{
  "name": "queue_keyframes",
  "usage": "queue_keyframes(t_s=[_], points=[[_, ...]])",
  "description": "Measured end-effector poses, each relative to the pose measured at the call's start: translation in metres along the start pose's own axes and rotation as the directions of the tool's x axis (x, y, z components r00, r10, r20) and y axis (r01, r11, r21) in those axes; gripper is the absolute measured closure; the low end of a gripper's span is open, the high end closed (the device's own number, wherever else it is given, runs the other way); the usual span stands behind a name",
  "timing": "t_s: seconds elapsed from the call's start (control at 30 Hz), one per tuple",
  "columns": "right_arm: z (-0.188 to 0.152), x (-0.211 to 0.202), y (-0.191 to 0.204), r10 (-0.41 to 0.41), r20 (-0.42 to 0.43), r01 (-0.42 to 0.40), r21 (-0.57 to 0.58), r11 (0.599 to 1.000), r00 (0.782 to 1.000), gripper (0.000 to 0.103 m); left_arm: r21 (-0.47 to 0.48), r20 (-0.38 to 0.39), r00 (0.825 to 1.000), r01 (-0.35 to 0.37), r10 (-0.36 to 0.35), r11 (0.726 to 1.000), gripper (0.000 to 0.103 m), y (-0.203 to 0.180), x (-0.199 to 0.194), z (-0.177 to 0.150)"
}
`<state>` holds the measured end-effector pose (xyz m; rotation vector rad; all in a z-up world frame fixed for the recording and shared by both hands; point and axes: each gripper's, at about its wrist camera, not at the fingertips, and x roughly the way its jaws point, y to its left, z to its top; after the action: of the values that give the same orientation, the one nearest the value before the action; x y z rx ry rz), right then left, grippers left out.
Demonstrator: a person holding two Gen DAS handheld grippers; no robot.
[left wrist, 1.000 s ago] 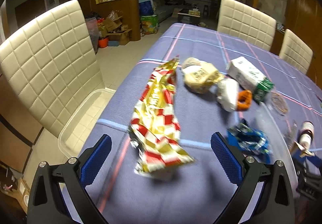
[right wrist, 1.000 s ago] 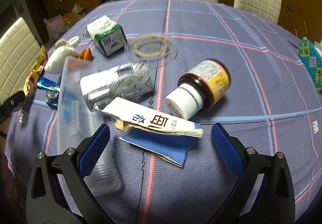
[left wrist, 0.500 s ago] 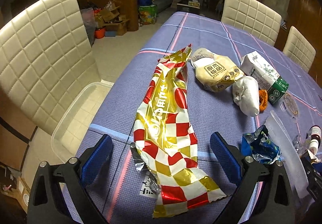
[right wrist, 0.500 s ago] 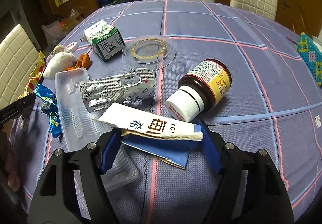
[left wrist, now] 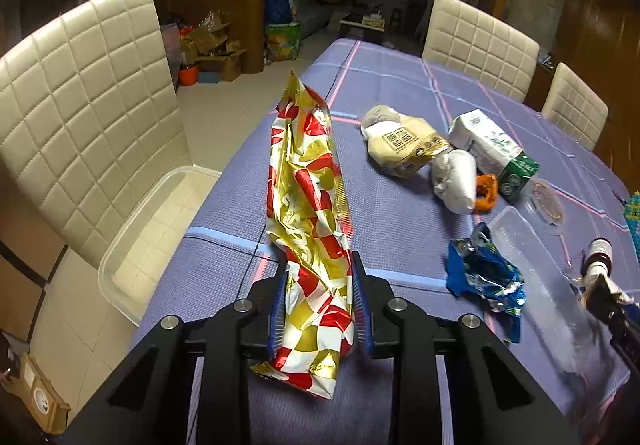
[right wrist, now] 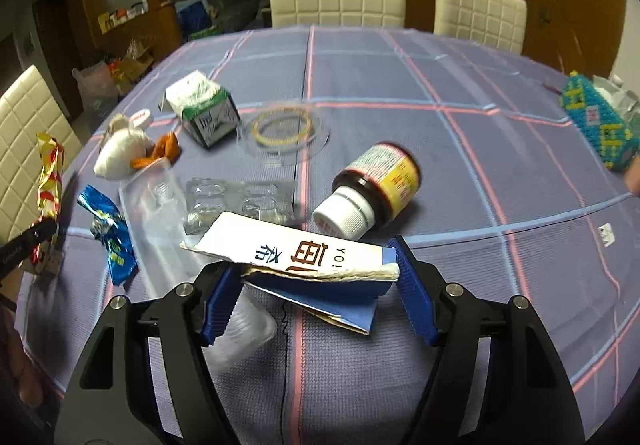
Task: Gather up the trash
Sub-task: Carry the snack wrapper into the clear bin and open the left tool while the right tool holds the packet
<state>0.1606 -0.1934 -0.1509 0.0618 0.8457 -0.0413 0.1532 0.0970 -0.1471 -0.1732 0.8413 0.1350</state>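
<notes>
1. A dim dining room holds a table (right wrist: 440,93) under a purple cloth with pink and blue lines, and cream quilted chairs (left wrist: 80,133) stand around it
2. A clear plastic bin (left wrist: 132,245) sits on the near left chair's seat, just beside the table's left edge
3. The left gripper (left wrist: 320,309) has its jaws closing on a red, gold and white checked wrapper (left wrist: 308,213); both blue pads press its near end, and the far end stands up off the cloth
4. The right gripper (right wrist: 316,285) has its jaws about half open, clamped across a torn white and blue paper packet (right wrist: 296,257), which sits slightly raised above the cloth
5. A brown bottle (right wrist: 372,193) with a white cap lies on its side just beyond the packet
6. A crumpled blue wrapper (left wrist: 484,277), a clear plastic tray (right wrist: 160,213), a white wad (left wrist: 456,181) and a green and white carton (right wrist: 204,109) lie on the cloth between the two grippers
</notes>
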Motion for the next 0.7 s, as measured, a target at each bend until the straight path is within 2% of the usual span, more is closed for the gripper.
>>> queue_keyframes(t_s=[0.2,0.37,0.7], points=[[0.003,-0.018,0.006,-0.005,0.054,0.006,-0.011,1.0,0.999,0.033,-0.01,0.058,0.998,0.006,-0.005,1.0,0.076,0.007,-0.022,-0.002],[0.004,-0.03,0.025,0.015,0.084,-0.01,-0.058,0.998,0.996,0.032,-0.029,0.109,0.994,-0.022,0.025,0.999,0.076,0.023,-0.039,-0.003],[0.001,-0.032,0.076,0.073,0.077,-0.06,-0.164,0.985,0.994,0.032,-0.097,0.123,0.989,-0.076,0.088,0.992,0.076,0.077,-0.048,-0.005]])
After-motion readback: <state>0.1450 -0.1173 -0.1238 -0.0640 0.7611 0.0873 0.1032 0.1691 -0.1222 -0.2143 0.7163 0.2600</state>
